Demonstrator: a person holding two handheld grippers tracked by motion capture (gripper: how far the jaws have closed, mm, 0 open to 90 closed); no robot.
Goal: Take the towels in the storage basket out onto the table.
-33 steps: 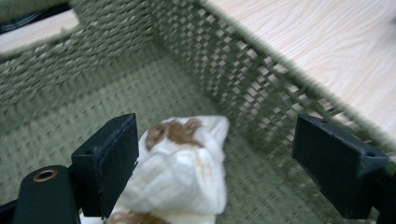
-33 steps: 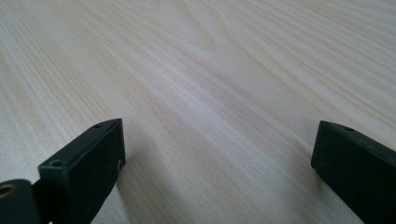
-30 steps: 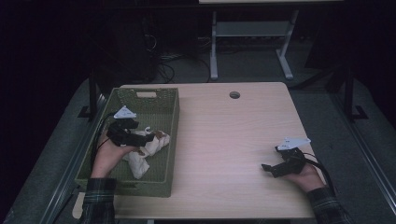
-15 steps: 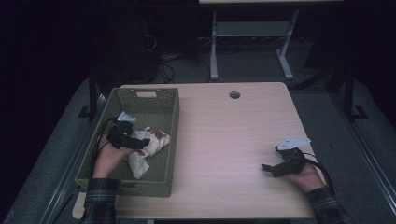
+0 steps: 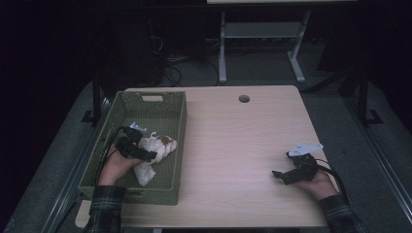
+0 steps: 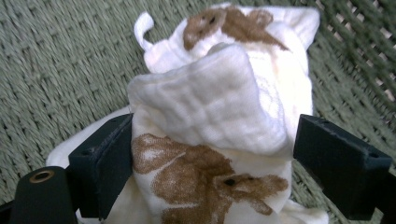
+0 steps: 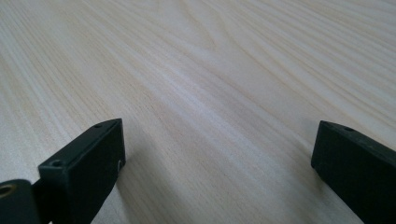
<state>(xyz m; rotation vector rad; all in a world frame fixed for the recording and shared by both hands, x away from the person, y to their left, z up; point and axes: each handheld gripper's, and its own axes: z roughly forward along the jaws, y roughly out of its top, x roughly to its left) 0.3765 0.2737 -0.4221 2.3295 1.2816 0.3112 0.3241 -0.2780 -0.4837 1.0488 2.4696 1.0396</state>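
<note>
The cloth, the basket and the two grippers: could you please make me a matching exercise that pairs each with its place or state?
Things:
1. cloth
2. basket
3. left gripper
4. right gripper

Places or states:
A. open over bare wood, nothing between its jaws
B. green, woven, on the table's left part
C. white with brown animal prints, crumpled inside the basket
D. inside the basket, jaws either side of the cloth

Pairs: 1-C, 2-B, 3-D, 4-A
</note>
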